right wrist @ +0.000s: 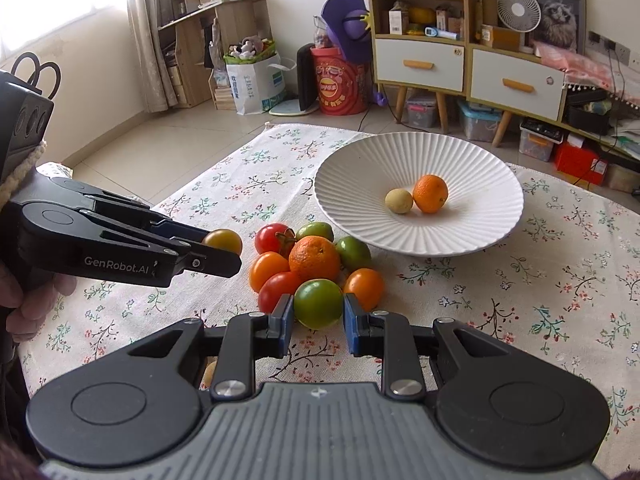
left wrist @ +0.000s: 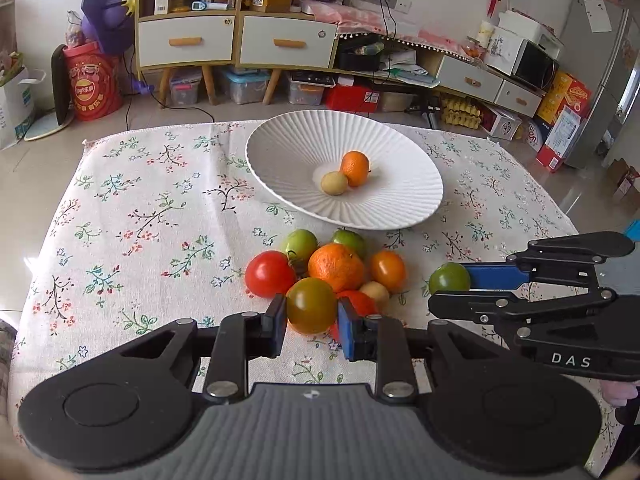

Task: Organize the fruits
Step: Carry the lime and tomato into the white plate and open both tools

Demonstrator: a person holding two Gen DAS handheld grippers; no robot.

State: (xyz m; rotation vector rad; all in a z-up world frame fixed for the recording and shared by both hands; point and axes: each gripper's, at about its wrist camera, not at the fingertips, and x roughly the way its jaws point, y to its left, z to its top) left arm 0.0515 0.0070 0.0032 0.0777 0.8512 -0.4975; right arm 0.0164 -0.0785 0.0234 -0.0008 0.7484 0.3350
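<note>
My left gripper (left wrist: 311, 314) is shut on an olive-green tomato (left wrist: 311, 305), held just above the front of the fruit pile (left wrist: 336, 266). My right gripper (right wrist: 319, 314) is shut on a bright green tomato (right wrist: 319, 303), also close over the pile (right wrist: 314, 260). Each gripper shows in the other's view: the right gripper (left wrist: 452, 289) at the right with its green tomato (left wrist: 449, 278), the left gripper (right wrist: 222, 251) at the left with its olive tomato (right wrist: 222, 240). Behind the pile, a white ribbed plate (left wrist: 288, 152) holds an orange (left wrist: 355, 167) and a small yellowish fruit (left wrist: 334, 183).
The pile of red, orange and green tomatoes around a mandarin lies on a floral tablecloth (left wrist: 152, 208). Part of a hand (right wrist: 24, 304) grips the left tool. Cabinets (left wrist: 236, 40), boxes and a red tub (left wrist: 93, 86) stand on the floor beyond the table's far edge.
</note>
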